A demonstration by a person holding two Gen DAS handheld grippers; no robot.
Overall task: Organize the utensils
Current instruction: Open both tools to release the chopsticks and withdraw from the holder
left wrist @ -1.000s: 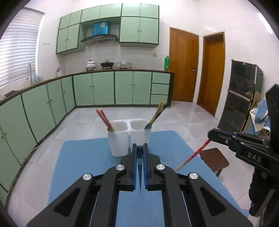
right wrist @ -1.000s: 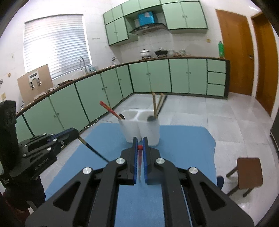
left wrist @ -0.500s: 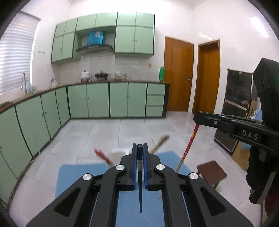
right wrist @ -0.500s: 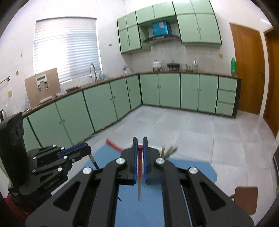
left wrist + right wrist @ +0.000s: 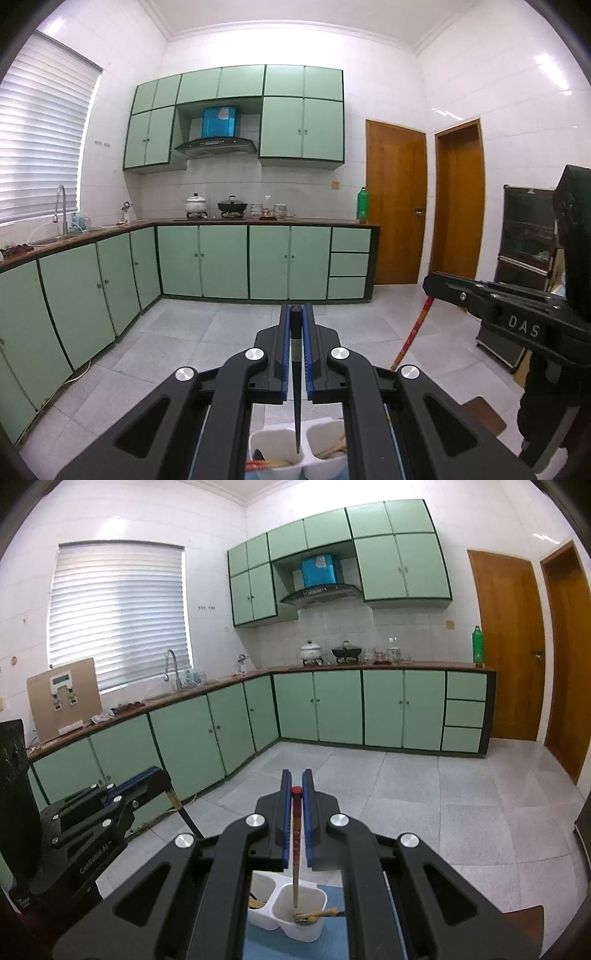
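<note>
A white two-compartment utensil holder (image 5: 325, 446) (image 5: 306, 901) stands on a blue mat (image 5: 332, 941), below both grippers. It holds chopsticks and a spoon. My left gripper (image 5: 295, 321) is shut on a dark chopstick (image 5: 296, 398) that hangs point down over the divider between the compartments. My right gripper (image 5: 296, 786) is shut on a red-topped chopstick (image 5: 296, 849) whose tip hangs over the right compartment. Each gripper also shows in the other's view, the right one in the left wrist view (image 5: 443, 284) and the left one in the right wrist view (image 5: 155, 779).
Green kitchen cabinets (image 5: 251, 262) line the back and left walls, with a sink tap (image 5: 59, 206) and pots (image 5: 231, 205) on the counter. Two wooden doors (image 5: 395, 210) are at the right. A brown stool (image 5: 484, 413) stands by the table's right side.
Both grippers have risen and tilted up, so the holder dropped from mid-view to the bottom edge. The two chopsticks now hang upright over the holder's compartments.
</note>
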